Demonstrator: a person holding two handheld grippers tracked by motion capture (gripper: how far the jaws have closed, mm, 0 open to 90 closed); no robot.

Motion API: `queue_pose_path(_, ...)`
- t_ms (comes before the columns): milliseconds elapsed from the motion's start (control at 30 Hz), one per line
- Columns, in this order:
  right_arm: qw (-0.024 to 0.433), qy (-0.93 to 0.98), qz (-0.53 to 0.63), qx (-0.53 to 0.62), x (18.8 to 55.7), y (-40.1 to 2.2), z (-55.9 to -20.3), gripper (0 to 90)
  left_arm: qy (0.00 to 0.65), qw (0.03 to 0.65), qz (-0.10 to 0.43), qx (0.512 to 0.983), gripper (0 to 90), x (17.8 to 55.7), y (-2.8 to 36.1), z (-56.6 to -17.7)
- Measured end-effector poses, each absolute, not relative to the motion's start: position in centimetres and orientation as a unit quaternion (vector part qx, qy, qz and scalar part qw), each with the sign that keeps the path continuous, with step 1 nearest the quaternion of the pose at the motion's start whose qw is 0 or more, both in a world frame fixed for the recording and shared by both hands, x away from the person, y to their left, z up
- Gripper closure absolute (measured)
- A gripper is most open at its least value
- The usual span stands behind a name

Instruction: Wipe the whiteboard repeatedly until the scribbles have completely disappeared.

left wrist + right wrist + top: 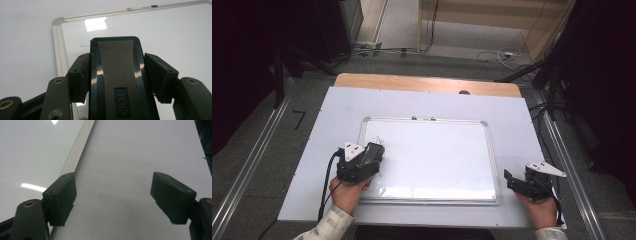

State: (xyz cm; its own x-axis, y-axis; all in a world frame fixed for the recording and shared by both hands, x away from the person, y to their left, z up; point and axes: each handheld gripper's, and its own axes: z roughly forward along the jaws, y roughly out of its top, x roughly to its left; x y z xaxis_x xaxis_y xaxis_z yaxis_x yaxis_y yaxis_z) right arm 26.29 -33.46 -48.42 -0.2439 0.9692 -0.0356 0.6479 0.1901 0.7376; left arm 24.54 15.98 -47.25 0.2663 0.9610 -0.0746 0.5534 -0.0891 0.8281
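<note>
My left gripper (117, 75) clamps a black eraser (116, 72), glossy-edged with a matte grey strip and an embossed logo, over the whiteboard's (447, 155) left part near faint marks. My right gripper (117, 202) stands wide with nothing between its 2 jaws, beside the board's right frame.

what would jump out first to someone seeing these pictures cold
The big whiteboard lying flat in the middle of the white-covered table draws the eye first, nearly blank apart from faint marks near its upper left corner. Next comes the left gripper, over the board's left part and clamped on a black board eraser. The right gripper sits off the board's right edge with its jaws wide apart and nothing between them.
</note>
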Motion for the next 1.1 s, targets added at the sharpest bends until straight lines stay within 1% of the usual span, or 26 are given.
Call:
queue_pose_path(633,0.259,0.728,0.304,0.558,26.4,-33.4,-48.6,19.6,0.511,0.383,0.23,0.734,40.9,24.9,14.2,-48.9)
queue_pose_path(833,0.259,0.728,0.304,0.558,26.4,-33.4,-48.6,19.7,0.503,0.368,0.225,0.749,40.9,25.3,13.8,-49.4)
queue_pose_path(1100,0.259,0.728,0.304,0.557,26.4,-33.4,-48.6,19.6,0.501,0.365,0.232,0.75,40.9,25.2,13.5,-49.5)
